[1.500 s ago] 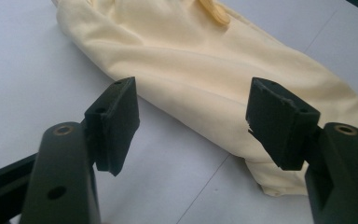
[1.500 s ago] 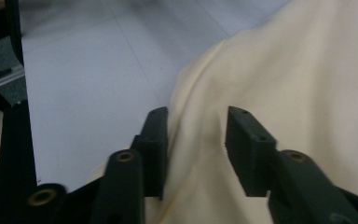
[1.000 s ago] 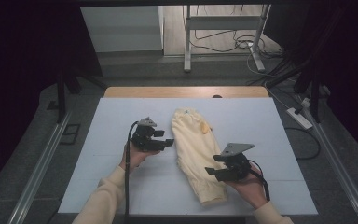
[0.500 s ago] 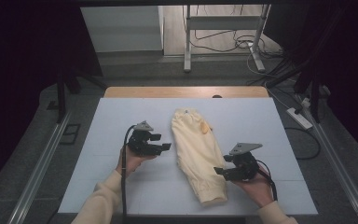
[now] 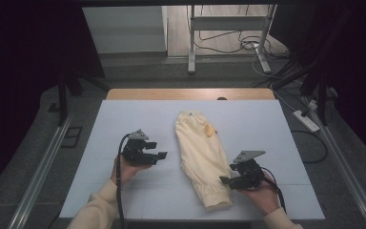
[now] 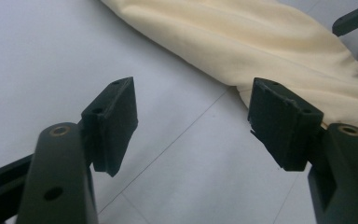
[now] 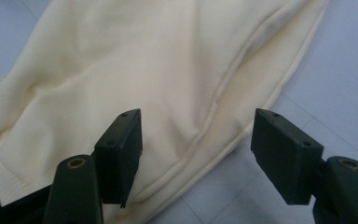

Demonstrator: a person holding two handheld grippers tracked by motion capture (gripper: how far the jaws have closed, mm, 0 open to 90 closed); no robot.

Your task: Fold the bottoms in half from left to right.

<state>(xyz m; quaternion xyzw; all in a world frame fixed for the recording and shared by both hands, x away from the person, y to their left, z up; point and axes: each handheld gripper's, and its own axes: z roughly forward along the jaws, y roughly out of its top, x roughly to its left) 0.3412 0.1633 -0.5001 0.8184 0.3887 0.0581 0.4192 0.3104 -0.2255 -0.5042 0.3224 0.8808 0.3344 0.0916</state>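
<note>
Cream garment point(image 5: 201, 157) is lying folded lengthwise on the pale blue table point(image 5: 124, 119), running from the far middle of the surface toward the near edge, with its ribbed cuff end nearest the person. A small orange patch point(image 5: 209, 130) is showing on the upper part of the cloth.

Left tongs point(image 5: 161, 155) are hovering to the left of the garment, apart from it, with the jaws pointing toward the cloth. In the left gripper view these tongs point(image 6: 193, 123) are standing open with only bare table between the pads; the garment's edge point(image 6: 261, 51) is lying just beyond them.

Right tongs point(image 5: 225, 180) are sitting at the garment's right edge, near the cuff end. In the right gripper view these tongs point(image 7: 198, 154) have just been opening; the seamed edge of the garment point(image 7: 135, 79) is lying beneath and between the separated pads point(image 7: 121, 149), which are not pressing on it.

Both forearms are wearing cream sleeves point(image 5: 95, 210).
</note>
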